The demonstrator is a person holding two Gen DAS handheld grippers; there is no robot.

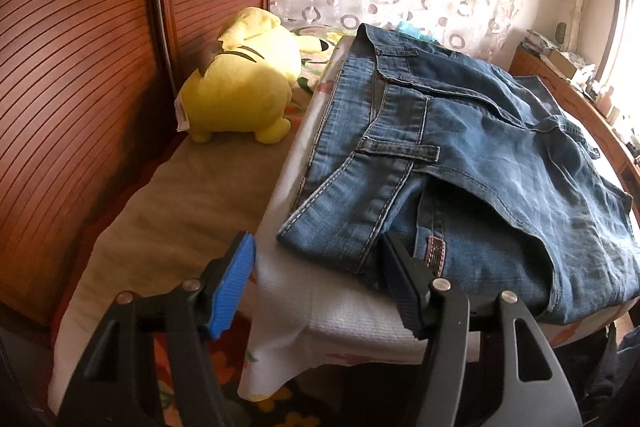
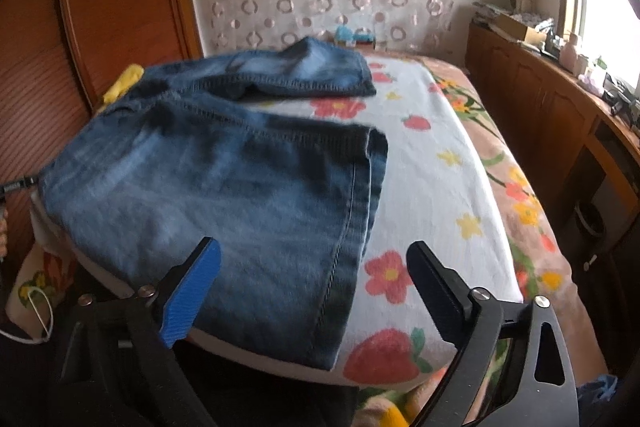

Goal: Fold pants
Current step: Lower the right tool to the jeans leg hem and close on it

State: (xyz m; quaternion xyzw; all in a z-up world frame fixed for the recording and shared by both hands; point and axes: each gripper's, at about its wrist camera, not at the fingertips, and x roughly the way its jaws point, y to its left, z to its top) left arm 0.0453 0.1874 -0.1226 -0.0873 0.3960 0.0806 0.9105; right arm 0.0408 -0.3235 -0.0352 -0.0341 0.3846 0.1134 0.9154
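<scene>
The jeans (image 1: 460, 163) are lying partly folded on the flowered bed (image 2: 440, 187). Both the left gripper (image 1: 320, 287) and right gripper (image 2: 312, 291) are hovering wide open, holding nothing. A shallow pinch risks catching one layer, dragging the fold apart.

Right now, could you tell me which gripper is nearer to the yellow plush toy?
Left. The left gripper is open at the jeans' waistband, beside the yellow plush toy; the right gripper is open at the leg hems, farther away.
</scene>
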